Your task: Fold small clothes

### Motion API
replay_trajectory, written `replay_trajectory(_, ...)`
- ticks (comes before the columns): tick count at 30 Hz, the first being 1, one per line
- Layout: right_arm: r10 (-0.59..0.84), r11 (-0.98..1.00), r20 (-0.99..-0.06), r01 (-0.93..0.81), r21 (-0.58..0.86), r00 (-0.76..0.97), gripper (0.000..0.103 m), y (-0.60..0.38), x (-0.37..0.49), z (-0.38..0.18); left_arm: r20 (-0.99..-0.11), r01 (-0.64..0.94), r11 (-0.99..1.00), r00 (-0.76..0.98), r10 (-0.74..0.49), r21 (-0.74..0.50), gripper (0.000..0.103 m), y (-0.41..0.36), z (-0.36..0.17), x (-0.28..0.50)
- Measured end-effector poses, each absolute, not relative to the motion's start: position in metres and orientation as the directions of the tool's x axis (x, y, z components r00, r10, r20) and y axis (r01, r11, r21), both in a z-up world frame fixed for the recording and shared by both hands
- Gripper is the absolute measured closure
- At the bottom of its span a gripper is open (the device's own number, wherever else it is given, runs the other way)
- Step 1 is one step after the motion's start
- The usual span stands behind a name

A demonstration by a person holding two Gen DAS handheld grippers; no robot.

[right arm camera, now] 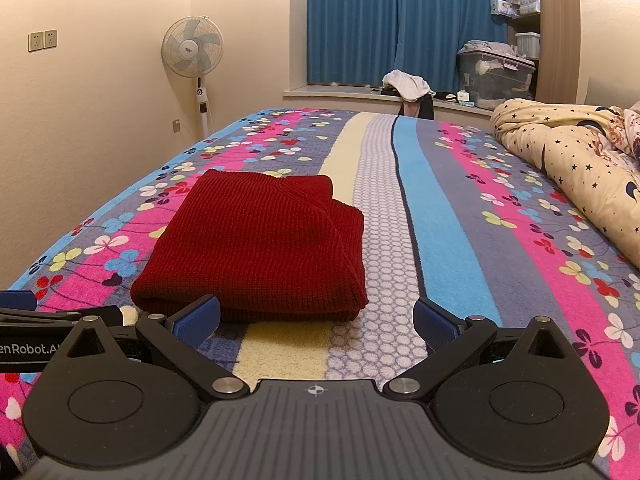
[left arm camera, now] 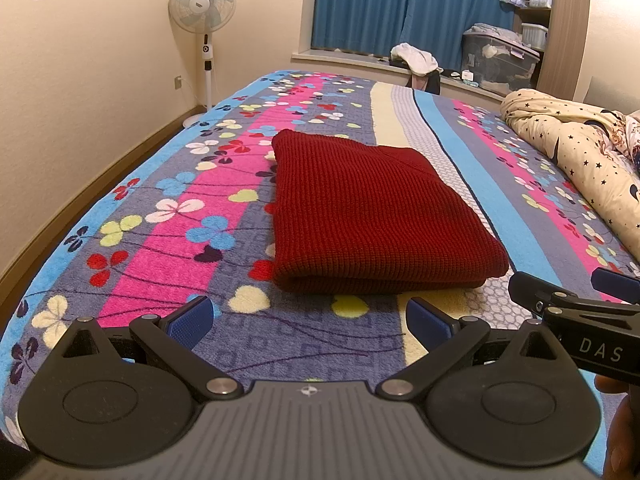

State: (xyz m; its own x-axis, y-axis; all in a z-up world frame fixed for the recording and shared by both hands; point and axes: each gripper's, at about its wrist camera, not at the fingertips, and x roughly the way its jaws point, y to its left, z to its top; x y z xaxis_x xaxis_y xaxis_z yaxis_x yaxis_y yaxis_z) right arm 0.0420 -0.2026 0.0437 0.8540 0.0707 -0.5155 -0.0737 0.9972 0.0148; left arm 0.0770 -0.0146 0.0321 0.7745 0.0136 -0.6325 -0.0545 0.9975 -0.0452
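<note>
I held both grippers low over the bed, side by side, pointing toward the far window. My left gripper [left arm camera: 310,322] had its blue-padded fingers [left arm camera: 191,320] spread wide apart, with nothing between them but bedspread. My right gripper [right arm camera: 316,322] was spread just as wide and also held nothing; in the left view its black frame showed at the right edge, close beside the left one.

The red knitted sweater [left arm camera: 372,216] lay folded into a thick, roughly rectangular stack on the flowered bedspread [left arm camera: 168,248]. Its rounded fold edge faced me, just ahead of my fingertips, and I was not touching it. From the left gripper it sat straight ahead and slightly right. From the right gripper the sweater [right arm camera: 256,248] sat ahead and left, its near edge partly behind my left pad [right arm camera: 199,319]. It rested across the pink and grey stripes, with its right side reaching the pale dotted stripe.

A star-printed quilt [right arm camera: 568,160] was bunched along the right side of the bed, well apart from the sweater. A standing fan [left arm camera: 203,4] stood by the wall beyond, and blue curtains [right arm camera: 380,20] hung at the window.
</note>
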Motion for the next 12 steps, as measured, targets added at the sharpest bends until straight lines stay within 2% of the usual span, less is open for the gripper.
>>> replay_trajectory(12, 0.070, 0.997, -0.520, -0.072, 0.017, 0.851, 0.001, -0.2008, 0.0418, 0.0421, -0.636, -0.058, 0.997, 0.772, 0.017, -0.043, 0.001, -0.0121, 0.0343, 0.0774)
